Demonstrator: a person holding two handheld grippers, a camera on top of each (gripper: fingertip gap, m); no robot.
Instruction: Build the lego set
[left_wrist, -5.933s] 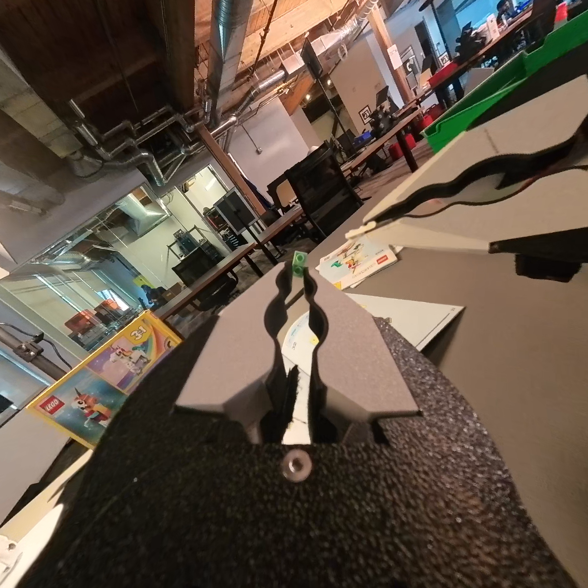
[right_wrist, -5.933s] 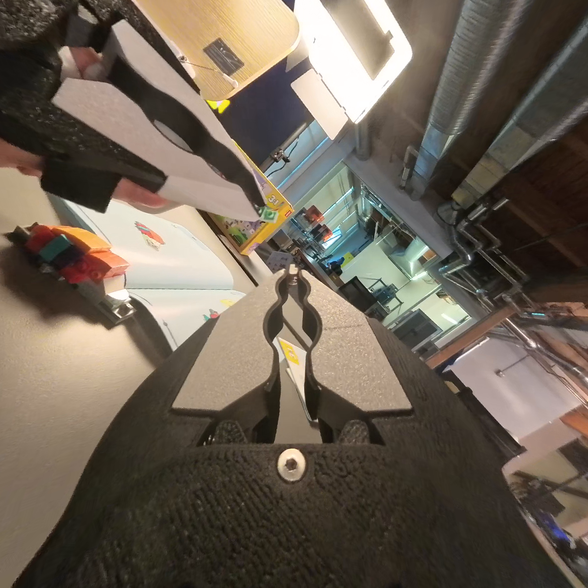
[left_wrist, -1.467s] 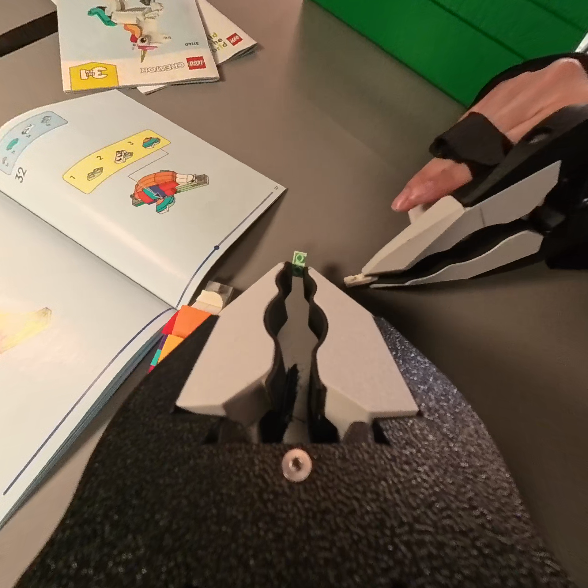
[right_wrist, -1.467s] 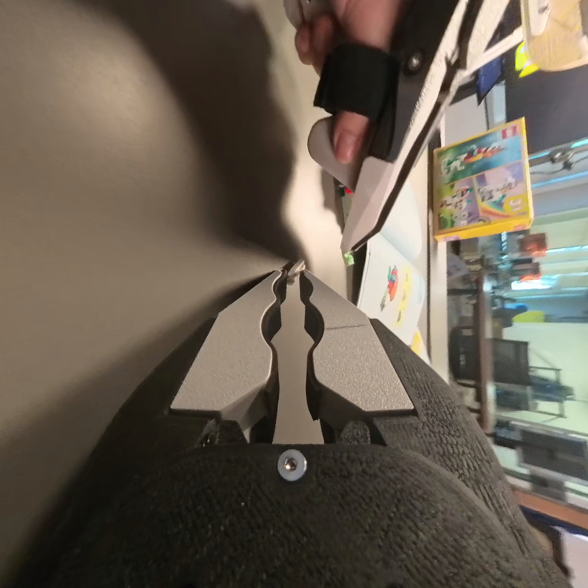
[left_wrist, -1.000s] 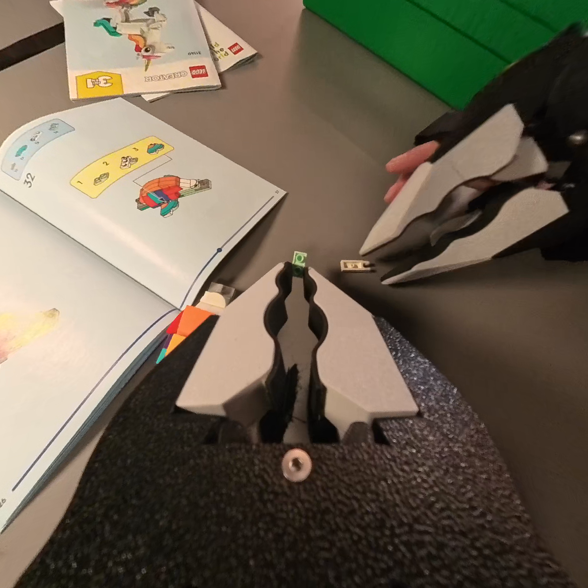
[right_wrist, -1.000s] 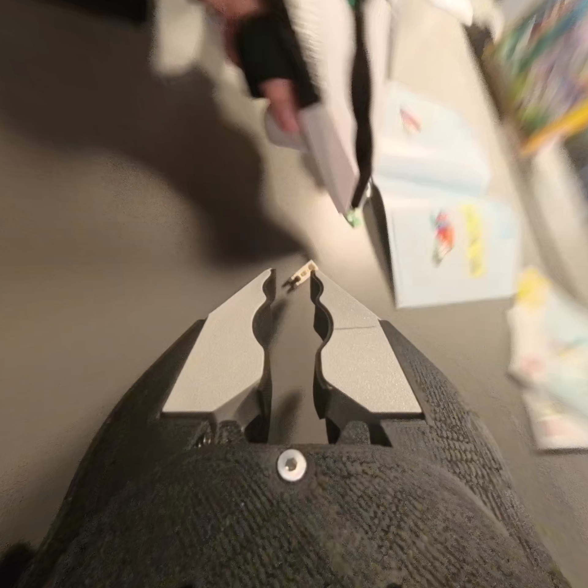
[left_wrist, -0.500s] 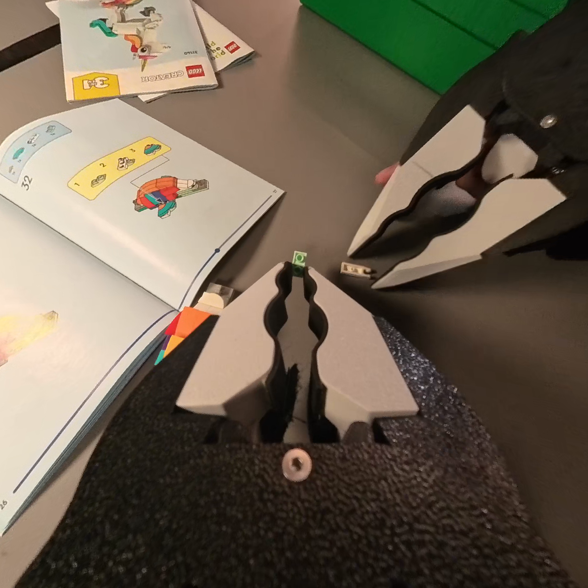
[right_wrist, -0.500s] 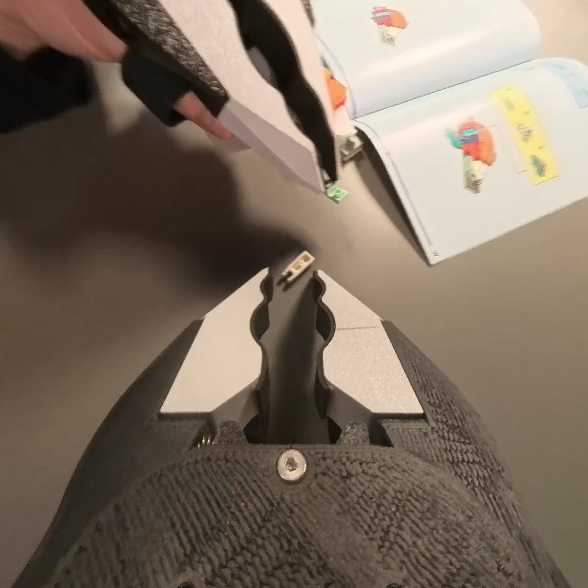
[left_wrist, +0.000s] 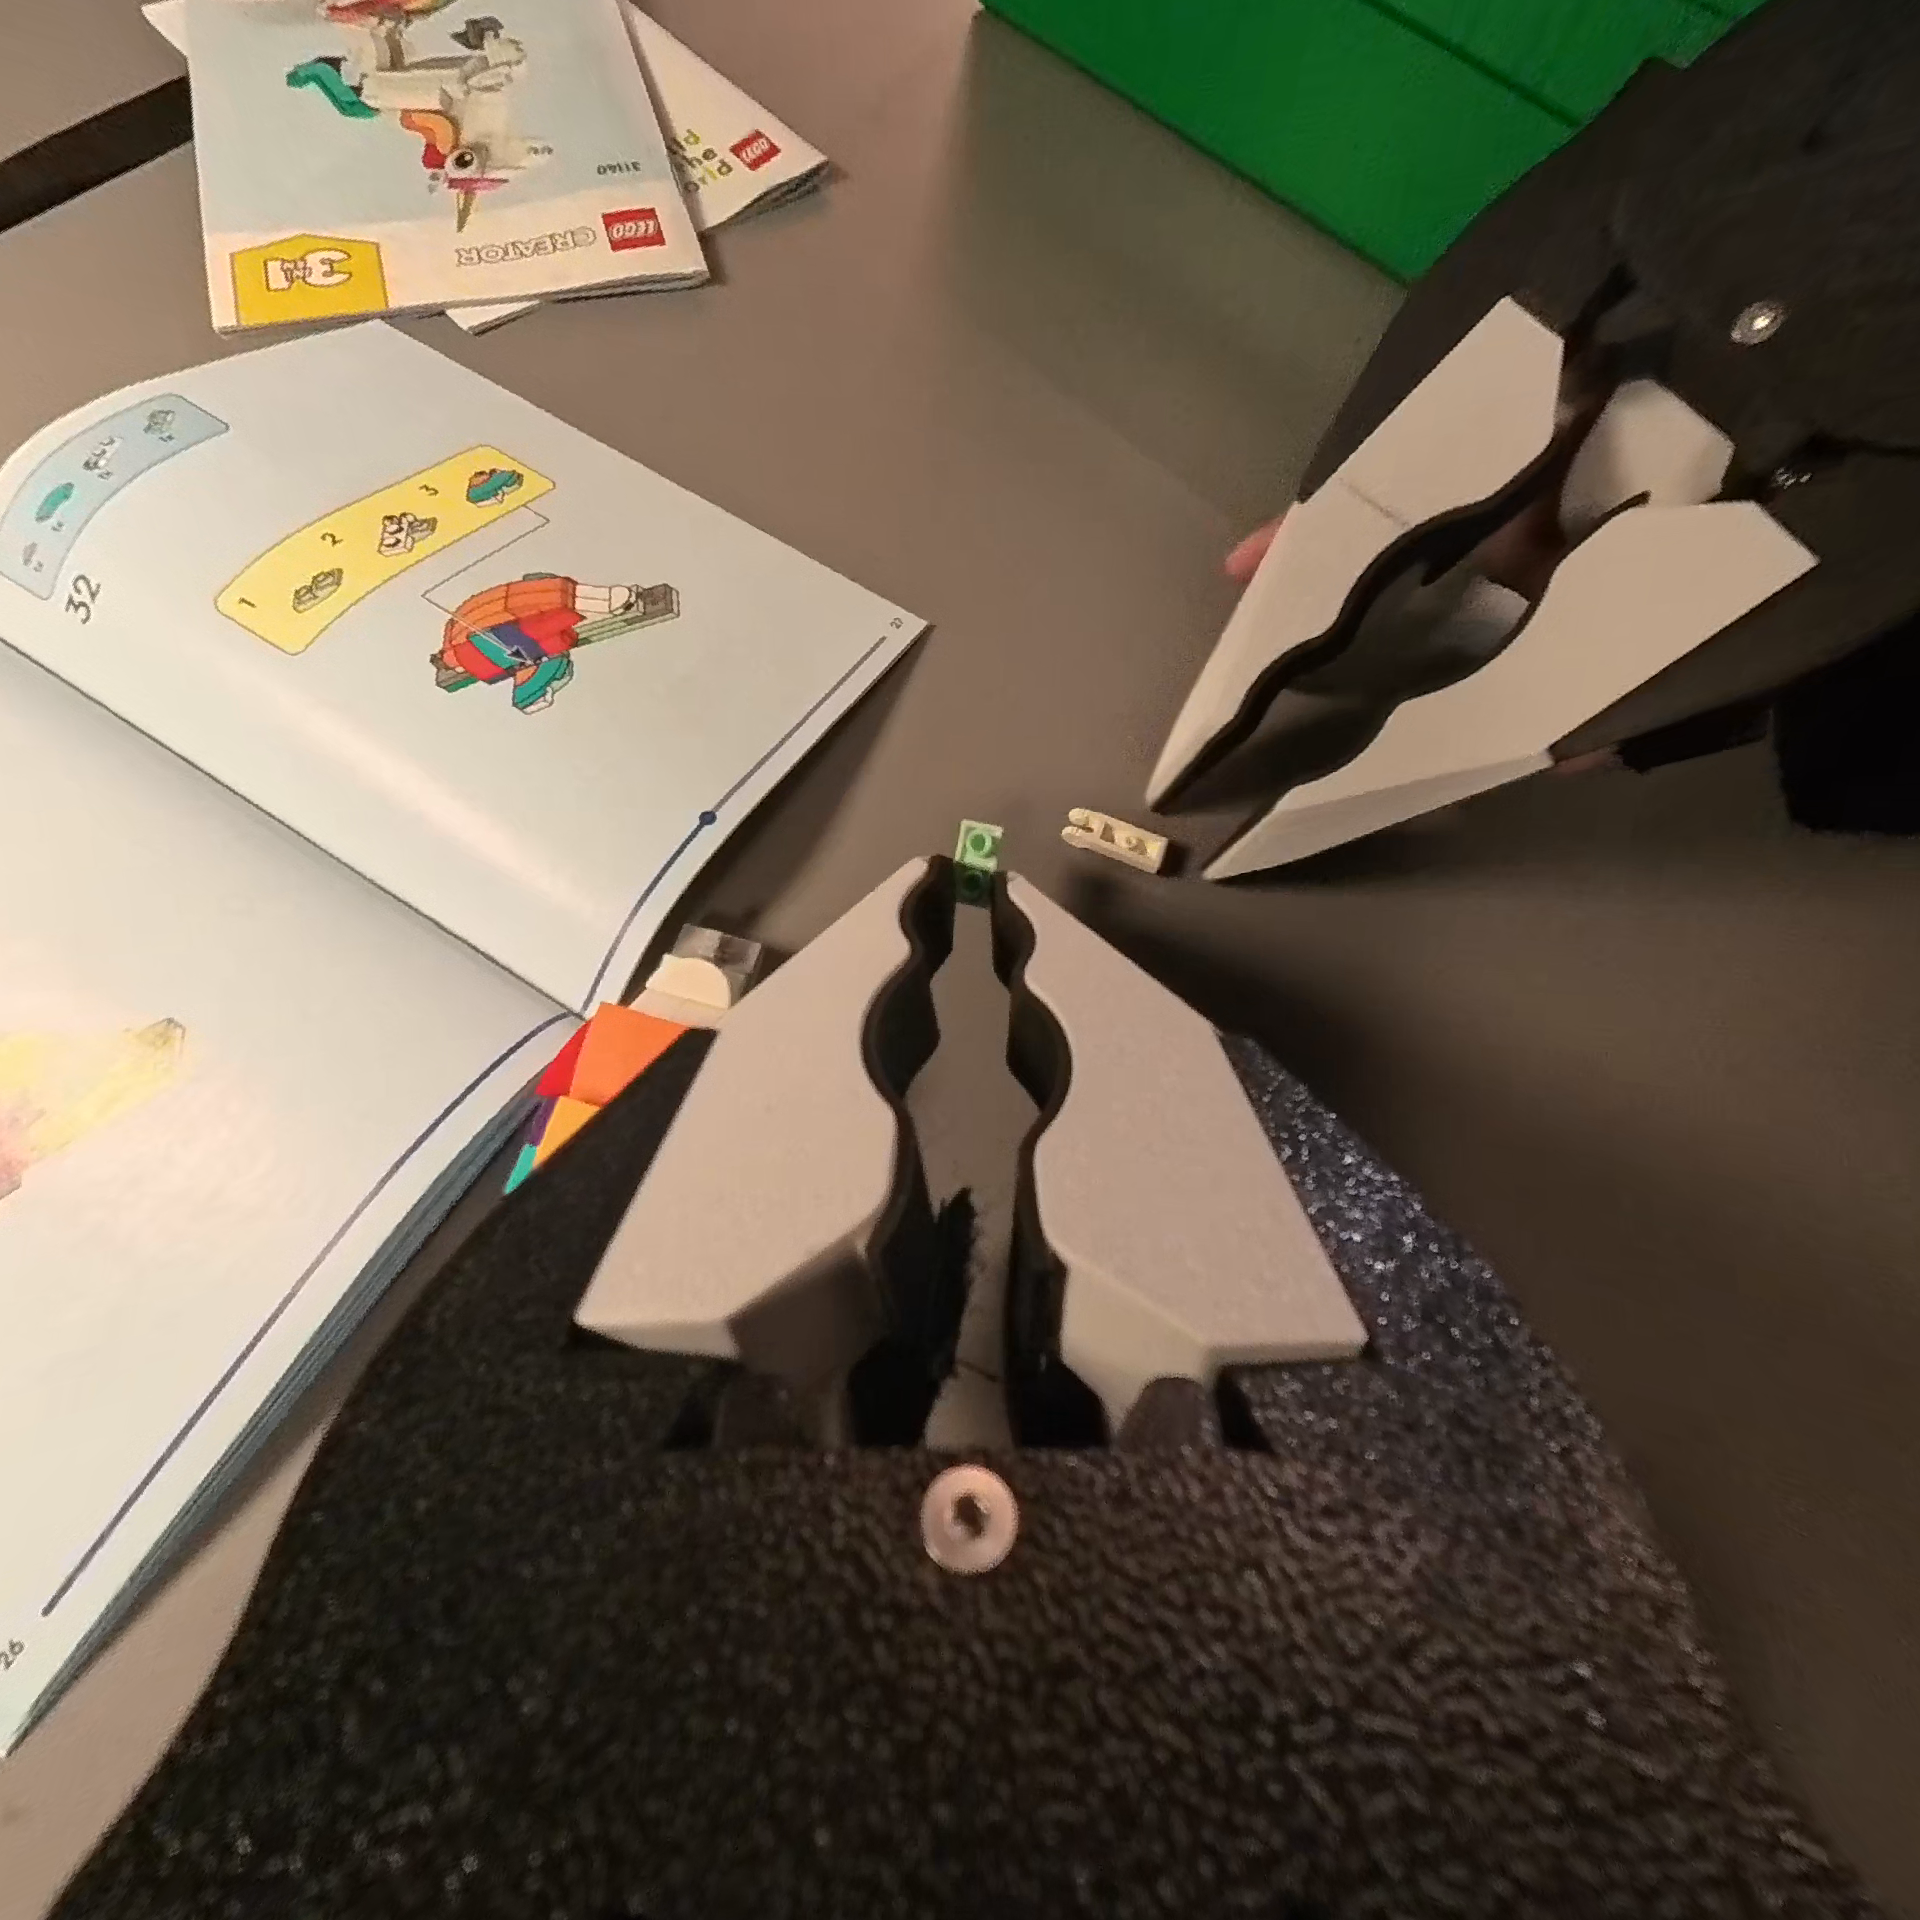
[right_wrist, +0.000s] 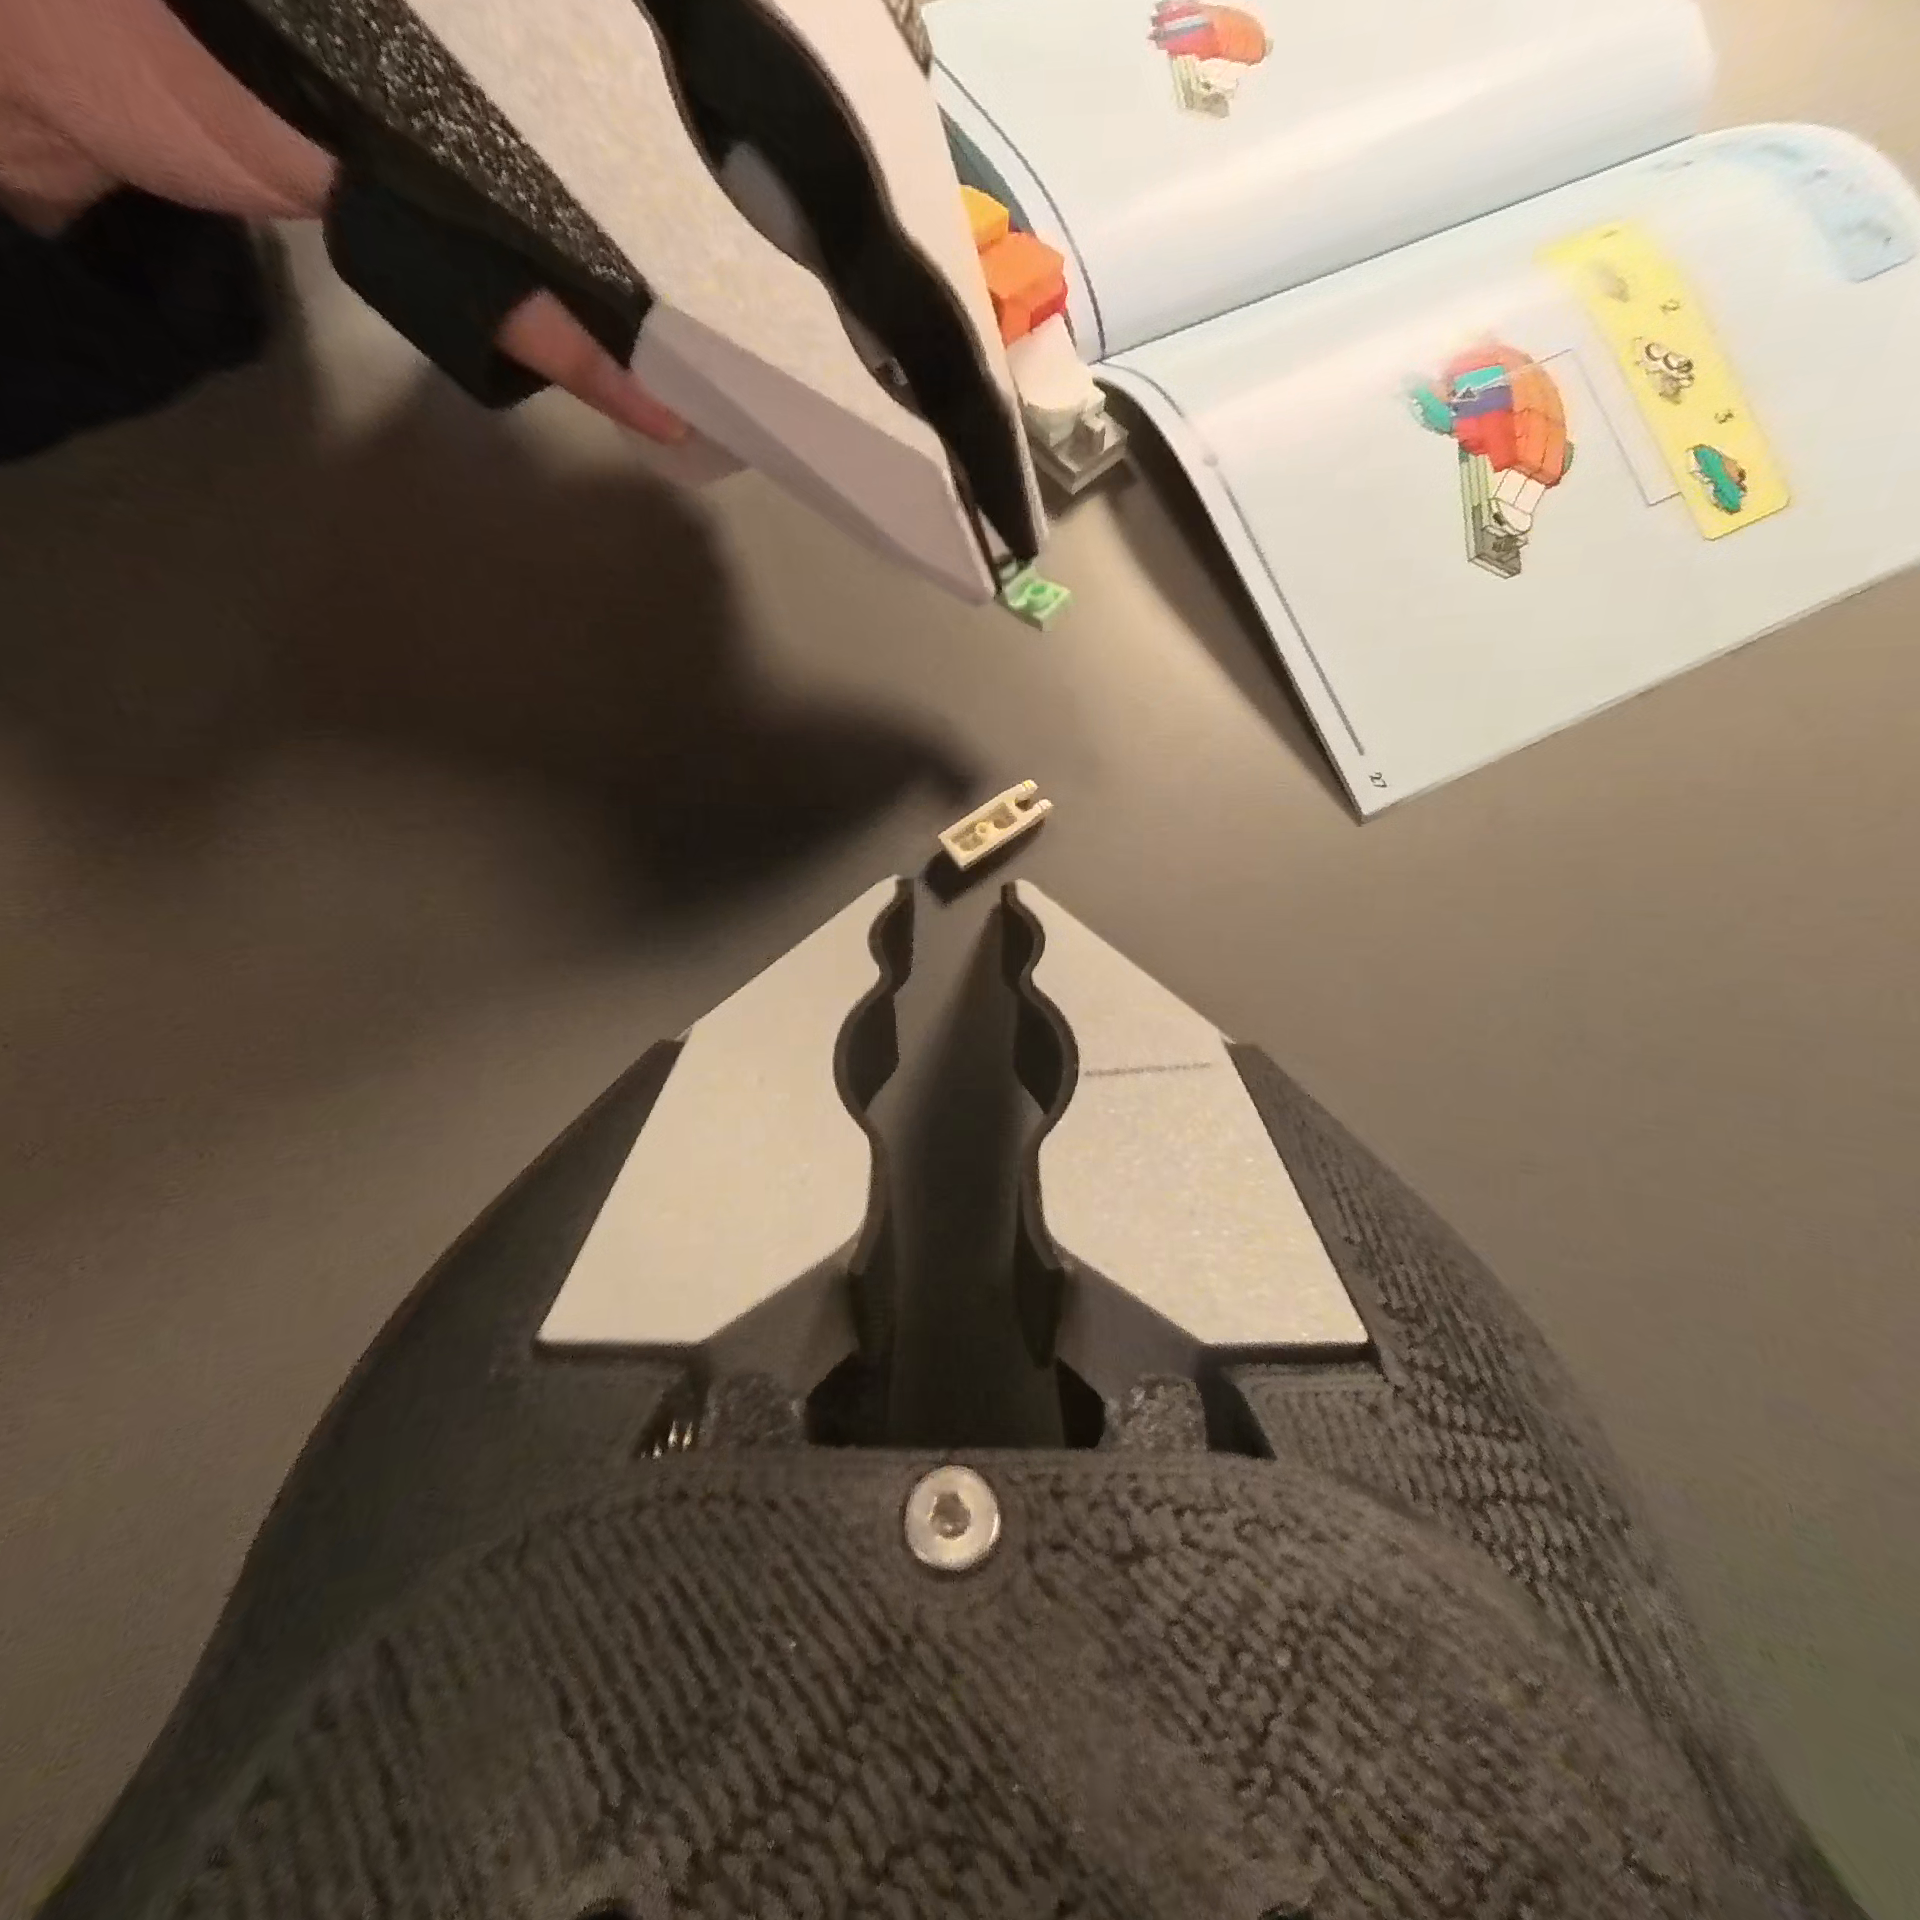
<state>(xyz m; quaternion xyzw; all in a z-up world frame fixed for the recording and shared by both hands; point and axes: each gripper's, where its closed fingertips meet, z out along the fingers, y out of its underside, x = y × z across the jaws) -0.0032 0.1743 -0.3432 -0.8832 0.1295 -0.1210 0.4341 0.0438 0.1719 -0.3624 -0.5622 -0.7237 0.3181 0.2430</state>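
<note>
A: Item one, left gripper (left_wrist: 975, 883): fingers clamped on a small green brick (left_wrist: 978, 844), held above the grey table (left_wrist: 1039, 436).

B: Item two, right gripper (right_wrist: 958, 894): fingers apart, empty, tips just short of a small cream clip piece (right_wrist: 992, 824) lying flat on the table.

A: Item three: half-built orange model (right_wrist: 1023, 275) beside the open instruction book (right_wrist: 1455, 343), behind the left gripper.

B: Handling note: the piece lies slantwise. I'd turn the tips to straddle its narrow sides, lower until they touch the table, then close slowly, or it may skid away.
</note>
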